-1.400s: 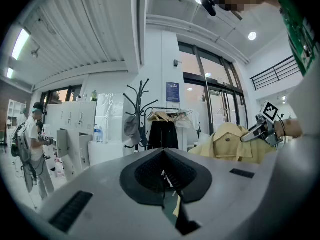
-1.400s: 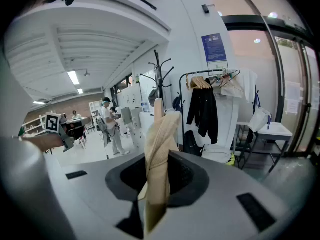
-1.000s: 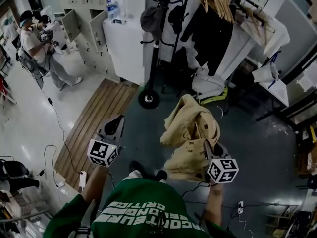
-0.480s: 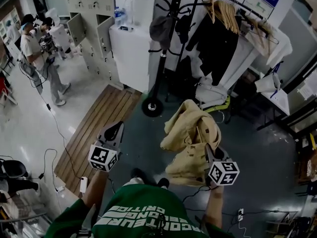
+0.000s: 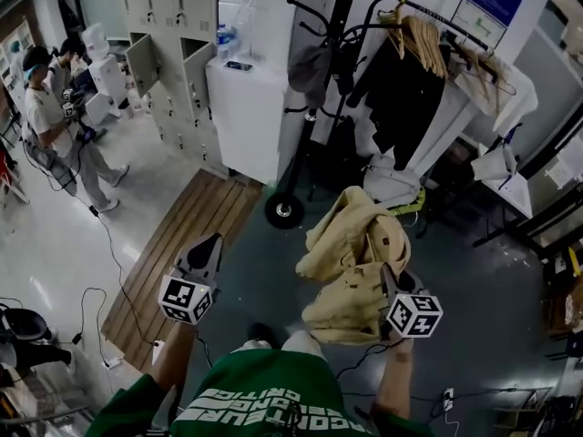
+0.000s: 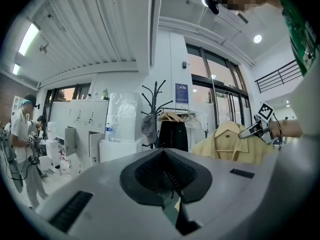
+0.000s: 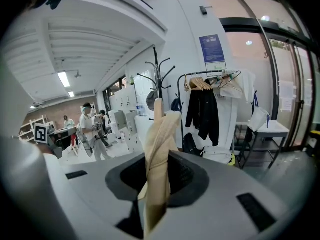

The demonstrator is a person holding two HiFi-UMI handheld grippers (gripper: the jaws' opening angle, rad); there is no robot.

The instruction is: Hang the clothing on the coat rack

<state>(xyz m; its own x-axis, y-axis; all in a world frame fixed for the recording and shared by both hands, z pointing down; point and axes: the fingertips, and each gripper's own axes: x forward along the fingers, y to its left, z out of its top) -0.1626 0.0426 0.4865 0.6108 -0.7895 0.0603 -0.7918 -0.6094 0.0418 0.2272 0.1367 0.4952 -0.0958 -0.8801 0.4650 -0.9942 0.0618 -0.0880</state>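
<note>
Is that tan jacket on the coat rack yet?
Not on it. The right gripper is shut on the tan jacket, holding it in the air, apart from the coat rack.

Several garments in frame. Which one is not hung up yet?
The tan shirt, clamped in the right tongs. The black jacket already hangs on the rail behind, the grey cap on the coat rack.

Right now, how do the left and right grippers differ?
Load: the right gripper is shut on the beige jacket, a fold of it standing up between its jaws; the left gripper is shut with nothing between its jaws.
View: fabric splits the right gripper's view; the left gripper's is clear.
Shared: both point toward the coat rack, and neither touches it.
</note>
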